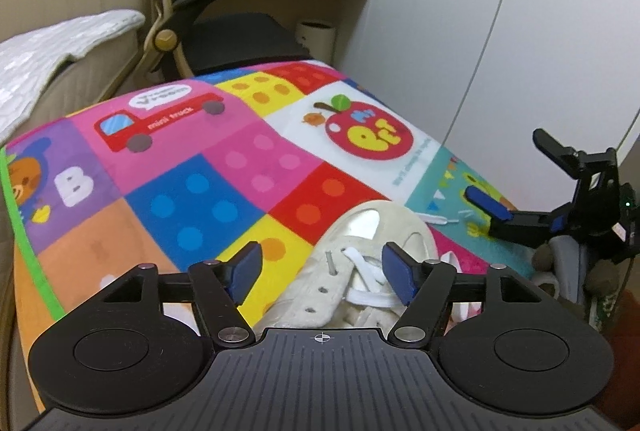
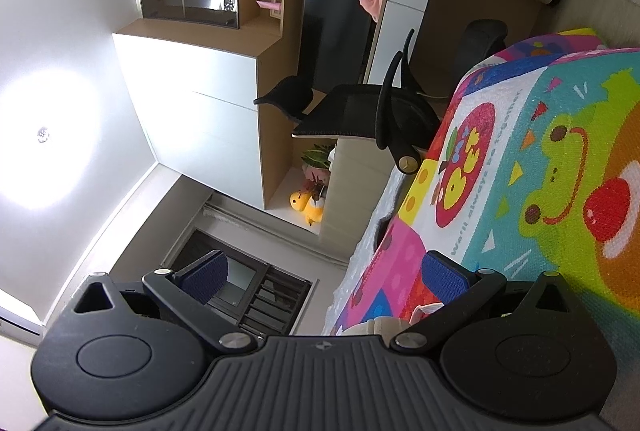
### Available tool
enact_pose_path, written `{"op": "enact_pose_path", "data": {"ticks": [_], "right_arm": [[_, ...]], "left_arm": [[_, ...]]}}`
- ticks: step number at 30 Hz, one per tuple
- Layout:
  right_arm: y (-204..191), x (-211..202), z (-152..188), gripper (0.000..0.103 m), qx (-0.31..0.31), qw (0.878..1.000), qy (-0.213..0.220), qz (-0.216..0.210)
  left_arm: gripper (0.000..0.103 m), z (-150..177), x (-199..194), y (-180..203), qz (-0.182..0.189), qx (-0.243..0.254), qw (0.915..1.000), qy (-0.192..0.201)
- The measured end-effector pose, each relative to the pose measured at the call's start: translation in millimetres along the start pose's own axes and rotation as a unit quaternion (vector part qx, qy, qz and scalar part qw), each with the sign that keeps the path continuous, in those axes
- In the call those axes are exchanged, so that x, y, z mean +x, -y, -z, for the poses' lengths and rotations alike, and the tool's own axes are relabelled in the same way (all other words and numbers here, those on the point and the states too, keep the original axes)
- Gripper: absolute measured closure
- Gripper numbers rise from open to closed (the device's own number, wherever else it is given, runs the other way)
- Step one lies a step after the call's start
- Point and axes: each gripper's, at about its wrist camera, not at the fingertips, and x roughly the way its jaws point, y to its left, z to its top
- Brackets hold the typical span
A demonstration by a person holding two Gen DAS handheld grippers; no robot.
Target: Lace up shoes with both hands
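The white shoe (image 1: 352, 271) lies on a bright patchwork play mat (image 1: 208, 191), toe pointing away, close to the mat's near edge. Beyond the toe and off to the left the mat runs bare to its far edge. An office chair (image 1: 224, 27) stands just past that far edge, with a grey-covered sofa (image 1: 52, 59) at the left and a white wall panel (image 1: 500, 31) closing off the right.

The left gripper (image 1: 322, 271) hangs over the shoe with its jaws wide; the white lace (image 1: 366, 273) lies between the blue pads, which do not press on it. A loose lace tip (image 1: 438, 219) rests on the mat beside the toe.

The right gripper (image 1: 516, 183) hovers at the mat's right edge, jaws spread and empty, its camera tipped on its side. A small cylindrical bin (image 1: 316, 39) sits under the desk.
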Motion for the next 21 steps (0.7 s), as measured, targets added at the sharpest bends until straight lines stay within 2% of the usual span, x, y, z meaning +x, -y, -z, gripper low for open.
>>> {"op": "enact_pose_path", "data": {"ticks": [3, 5, 8, 12, 15, 18, 21], "right_arm": [[-1.8, 1.8, 0.2, 0.000, -0.006, 1.000, -0.003, 0.004], [-3.5, 3.2, 0.7, 0.000, -0.013, 1.000, -0.006, 0.009], [-8.7, 6.9, 2.3, 0.000, -0.032, 0.999, -0.016, 0.024], [-21.6, 17.8, 5.7, 0.000, -0.071, 0.994, -0.043, 0.066], [-41.1, 41.3, 13.2, 0.000, -0.124, 0.978, -0.110, 0.127], [-51.6, 70.1, 26.2, 0.000, -0.140, 0.965, -0.182, 0.127], [-53.7, 86.0, 40.9, 0.000, -0.171, 0.953, -0.203, 0.145]], "left_arm": [[0.021, 3.3, -11.5, -4.4, 0.006, -0.011, 0.9998, 0.017], [0.009, 12.2, -33.2, -10.2, 0.008, -0.015, 0.9990, 0.041], [0.008, 33.3, -65.8, -20.7, 0.014, -0.027, 0.9972, 0.068], [0.006, 73.0, -81.9, -31.1, 0.008, -0.074, 0.9963, 0.043], [0.006, 95.6, -71.3, -29.3, -0.001, -0.090, 0.9959, 0.009], [0.006, 103.5, -50.2, -23.3, -0.017, -0.082, 0.9965, -0.005], [0.003, 103.1, -32.4, -22.0, -0.033, -0.076, 0.9966, -0.005]]}}
